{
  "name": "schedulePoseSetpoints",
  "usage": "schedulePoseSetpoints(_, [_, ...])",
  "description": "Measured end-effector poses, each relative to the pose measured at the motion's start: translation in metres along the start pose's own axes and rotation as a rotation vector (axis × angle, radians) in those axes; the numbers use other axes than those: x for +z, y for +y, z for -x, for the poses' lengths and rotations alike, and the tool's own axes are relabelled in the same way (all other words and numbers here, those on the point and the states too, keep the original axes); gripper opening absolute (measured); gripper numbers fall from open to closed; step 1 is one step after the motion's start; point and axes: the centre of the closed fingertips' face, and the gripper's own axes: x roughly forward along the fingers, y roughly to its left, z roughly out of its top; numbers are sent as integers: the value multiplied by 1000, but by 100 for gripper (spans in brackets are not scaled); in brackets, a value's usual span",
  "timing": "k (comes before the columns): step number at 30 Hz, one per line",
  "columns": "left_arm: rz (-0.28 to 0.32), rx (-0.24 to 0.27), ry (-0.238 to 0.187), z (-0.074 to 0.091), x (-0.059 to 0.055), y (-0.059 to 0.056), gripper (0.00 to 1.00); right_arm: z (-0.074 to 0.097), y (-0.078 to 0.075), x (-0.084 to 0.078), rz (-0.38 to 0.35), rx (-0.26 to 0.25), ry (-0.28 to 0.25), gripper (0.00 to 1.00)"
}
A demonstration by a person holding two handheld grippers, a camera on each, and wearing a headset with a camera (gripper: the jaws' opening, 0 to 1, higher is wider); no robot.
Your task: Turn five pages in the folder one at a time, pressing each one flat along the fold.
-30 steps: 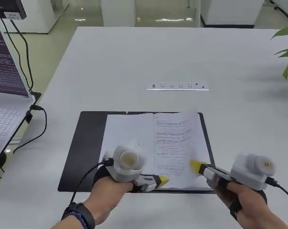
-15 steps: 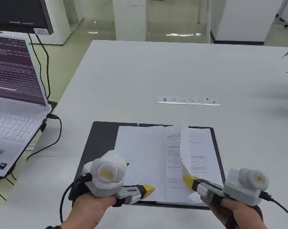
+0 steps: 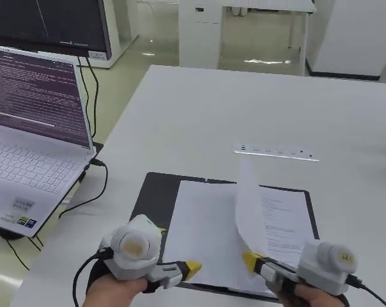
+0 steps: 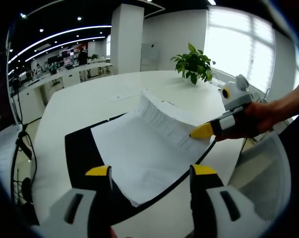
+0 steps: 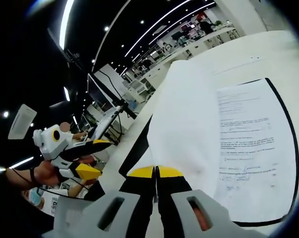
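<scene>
An open black folder (image 3: pixel 151 198) lies on the white table with white pages on both sides. My right gripper (image 3: pixel 249 259) (image 5: pixel 155 172) is shut on the lower corner of one page (image 3: pixel 249 204) (image 5: pixel 186 124), which stands lifted near the fold. A printed page (image 3: pixel 285 224) (image 5: pixel 253 148) lies flat under it on the right. My left gripper (image 3: pixel 192 268) (image 4: pixel 149 171) is open, hovering over the lower edge of the left-hand page (image 3: pixel 202 233) (image 4: pixel 139 153). The right gripper (image 4: pixel 203 131) with the raised page (image 4: pixel 164 119) also shows in the left gripper view.
An open laptop (image 3: pixel 33 128) stands at the left table edge, its cables (image 3: pixel 94 185) trailing near the folder's left side. A power socket strip (image 3: pixel 276 152) is set into the table beyond the folder. A potted plant (image 4: pixel 194 62) stands at the far corner.
The right gripper has carried the page up and leftward, from lying on the right stack to standing near the fold. The head camera has shifted left, bringing the laptop into view.
</scene>
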Motion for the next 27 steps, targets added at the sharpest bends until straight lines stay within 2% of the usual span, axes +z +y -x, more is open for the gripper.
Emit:
schedulePoseSetpoints(10, [30, 25, -4, 13, -9, 11, 63, -31, 27, -4, 20, 60, 49, 0])
schedulePoseSetpoints(16, [32, 24, -2, 15, -10, 11, 63, -49, 38, -6, 30, 95, 77, 0])
schedulePoseSetpoints(20, [33, 28, 2, 17, -12, 13, 64, -59, 48, -12, 35, 125, 103, 0])
schedulePoseSetpoints(27, [58, 46, 1, 22, -18, 19, 63, -75, 55, -24, 19, 148, 140, 0])
